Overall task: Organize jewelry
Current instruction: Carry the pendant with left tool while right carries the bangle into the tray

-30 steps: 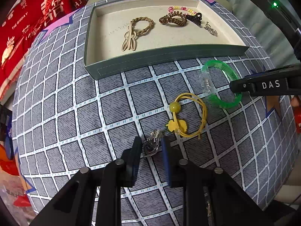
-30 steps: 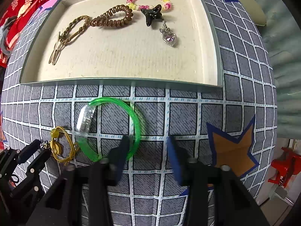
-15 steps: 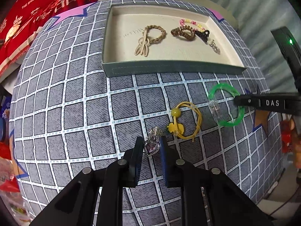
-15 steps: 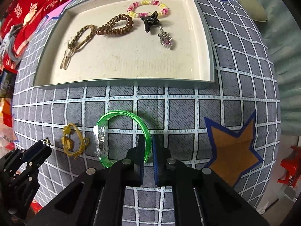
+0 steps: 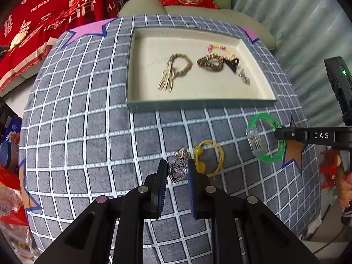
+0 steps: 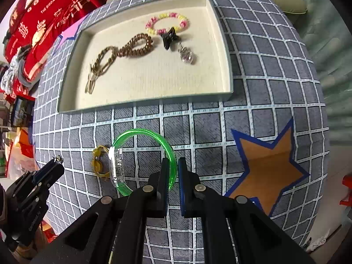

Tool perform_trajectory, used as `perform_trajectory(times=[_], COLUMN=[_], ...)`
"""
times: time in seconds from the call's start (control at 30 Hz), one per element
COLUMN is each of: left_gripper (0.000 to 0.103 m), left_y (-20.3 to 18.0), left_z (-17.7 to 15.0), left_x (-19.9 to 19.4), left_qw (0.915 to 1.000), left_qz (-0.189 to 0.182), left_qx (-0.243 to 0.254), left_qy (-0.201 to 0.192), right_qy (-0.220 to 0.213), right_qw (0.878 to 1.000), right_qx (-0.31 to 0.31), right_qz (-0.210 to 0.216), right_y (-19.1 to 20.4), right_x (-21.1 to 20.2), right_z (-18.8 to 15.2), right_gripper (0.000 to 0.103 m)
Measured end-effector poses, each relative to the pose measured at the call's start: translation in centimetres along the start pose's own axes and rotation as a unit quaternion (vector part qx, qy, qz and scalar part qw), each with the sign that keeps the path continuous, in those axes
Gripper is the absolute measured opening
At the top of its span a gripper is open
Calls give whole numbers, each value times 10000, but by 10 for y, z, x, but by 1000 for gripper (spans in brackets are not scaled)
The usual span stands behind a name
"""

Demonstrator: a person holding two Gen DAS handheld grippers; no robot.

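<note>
Grey grid-pattern cloth covers the work surface, red cushions behind it, cream-lined tray at the far side.

Left wrist view: left gripper nearly closed, pads pinching the purple heart pendant between the tips; its silver crown top sticks out just ahead of them. Pendant looks lifted clear of the cloth. Yellow hair tie lies on the cloth just ahead and right of the tips, untouched. Tray is well ahead, already holding a braided brown tie, a coil tie, a bead bracelet, a black clip and a small charm. Right gripper comes in from the right edge, clamped on the green bangle.

Right wrist view: right gripper almost fully closed, jaws clamped across the green band of the bangle; the bangle's clear section hangs to the left of the tips. Bangle appears off the cloth. Tray rim straight ahead, open floor space in its near half. Left gripper sits low left.

Step, my read: both picks done, transport to tray under way. Next: carry each forward over the near tray wall, enough height to clear the rim, lower onto bare lining away from the pieces already there, then open. Yellow tie remains for a later pass.
</note>
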State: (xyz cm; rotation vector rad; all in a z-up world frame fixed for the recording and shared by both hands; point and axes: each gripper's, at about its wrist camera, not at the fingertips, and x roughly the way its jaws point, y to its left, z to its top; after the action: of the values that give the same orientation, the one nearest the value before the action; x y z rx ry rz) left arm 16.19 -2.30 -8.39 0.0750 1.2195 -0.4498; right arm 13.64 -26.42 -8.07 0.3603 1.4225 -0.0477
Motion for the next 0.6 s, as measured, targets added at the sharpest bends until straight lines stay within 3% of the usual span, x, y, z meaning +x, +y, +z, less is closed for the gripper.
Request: perform_trajectory(times=[0.3, 0.6], left_gripper=[28, 28], left_y=[-8, -9], left_z=[30, 66], left_x=[-11, -11], left_qw=[9996, 9988], left_qz=[-78, -52], left_qx=[-34, -60], left_qy=[-288, -490], right_qy=[-274, -491], right_qw=[9995, 9987], right_qx=[69, -20], right_qz=[104, 120], right_y=[-8, 11], right_x=[-33, -30], right_z=[26, 77], right_gripper=[8, 8])
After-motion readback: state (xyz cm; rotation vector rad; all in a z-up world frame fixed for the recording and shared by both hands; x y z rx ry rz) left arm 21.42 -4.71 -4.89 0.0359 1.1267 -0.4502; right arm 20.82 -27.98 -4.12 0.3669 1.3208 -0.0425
